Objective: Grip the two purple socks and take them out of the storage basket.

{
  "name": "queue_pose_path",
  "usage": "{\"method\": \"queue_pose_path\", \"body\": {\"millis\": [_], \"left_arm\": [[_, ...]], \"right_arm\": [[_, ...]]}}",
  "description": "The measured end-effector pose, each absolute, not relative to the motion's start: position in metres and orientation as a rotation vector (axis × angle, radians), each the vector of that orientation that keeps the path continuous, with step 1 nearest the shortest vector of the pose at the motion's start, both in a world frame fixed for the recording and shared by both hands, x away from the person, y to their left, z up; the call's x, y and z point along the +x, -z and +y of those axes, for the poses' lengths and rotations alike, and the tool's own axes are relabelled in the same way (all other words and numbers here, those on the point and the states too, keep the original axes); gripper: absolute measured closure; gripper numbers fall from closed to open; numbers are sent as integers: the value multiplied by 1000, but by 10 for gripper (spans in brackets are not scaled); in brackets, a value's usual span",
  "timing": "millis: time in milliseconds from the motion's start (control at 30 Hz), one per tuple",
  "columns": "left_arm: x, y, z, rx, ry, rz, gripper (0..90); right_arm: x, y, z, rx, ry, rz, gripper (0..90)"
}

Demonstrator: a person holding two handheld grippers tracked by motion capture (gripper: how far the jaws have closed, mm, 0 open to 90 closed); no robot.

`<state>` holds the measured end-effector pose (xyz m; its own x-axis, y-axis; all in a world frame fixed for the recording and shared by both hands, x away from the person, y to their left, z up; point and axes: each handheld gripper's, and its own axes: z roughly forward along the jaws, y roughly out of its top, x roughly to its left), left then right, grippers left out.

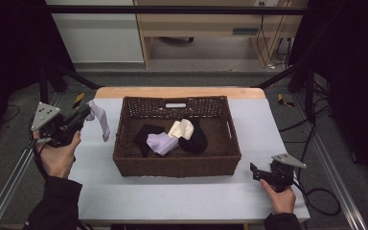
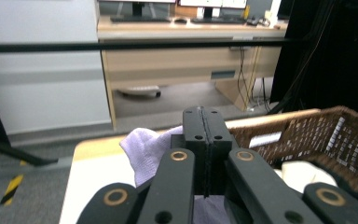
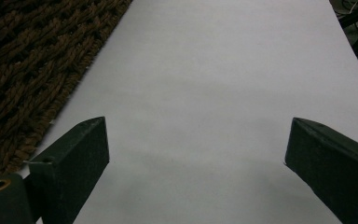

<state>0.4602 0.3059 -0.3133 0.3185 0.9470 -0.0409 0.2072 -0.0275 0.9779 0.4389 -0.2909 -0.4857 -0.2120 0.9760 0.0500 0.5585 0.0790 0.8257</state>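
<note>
A table (image 1: 182, 196) with a pale grey top carries a brown wicker basket (image 1: 177, 165) at its middle. Inside the basket lie 4 socks that I can make out: a black sock (image 1: 146, 135) at the left, a lilac sock (image 1: 162, 143) in front, a cream sock (image 1: 181, 128) behind it and another black sock (image 1: 195, 140) at the right.

The left gripper (image 1: 87, 113) is raised above the table's left side, just outside the basket's left wall, its jaws pressed together on a pale lilac sock (image 1: 100, 120) that hangs free below them. In the left gripper view the same sock (image 2: 144, 149) bulges out beside the shut jaws, with the basket to the right.

The right gripper (image 1: 255, 171) rests low at the table's front right, near the basket's corner, jaws spread wide over bare table.

The step in hand looks like lifting 1 sock out of the basket. Next, I judge, it needs a bare spot to the left to be lowered onto and released.
</note>
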Motion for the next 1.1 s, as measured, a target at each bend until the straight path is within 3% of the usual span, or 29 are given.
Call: {"method": "queue_pose_path", "body": {"millis": [567,1100], "left_arm": [[458,394,319,1626,-769,1237,896],[458,445,323,1743,-712,1352,873]], "right_arm": [[439,486,-291,1514,-1014,1829,65],[439,486,-291,1512,-1015,1828,64]]}}
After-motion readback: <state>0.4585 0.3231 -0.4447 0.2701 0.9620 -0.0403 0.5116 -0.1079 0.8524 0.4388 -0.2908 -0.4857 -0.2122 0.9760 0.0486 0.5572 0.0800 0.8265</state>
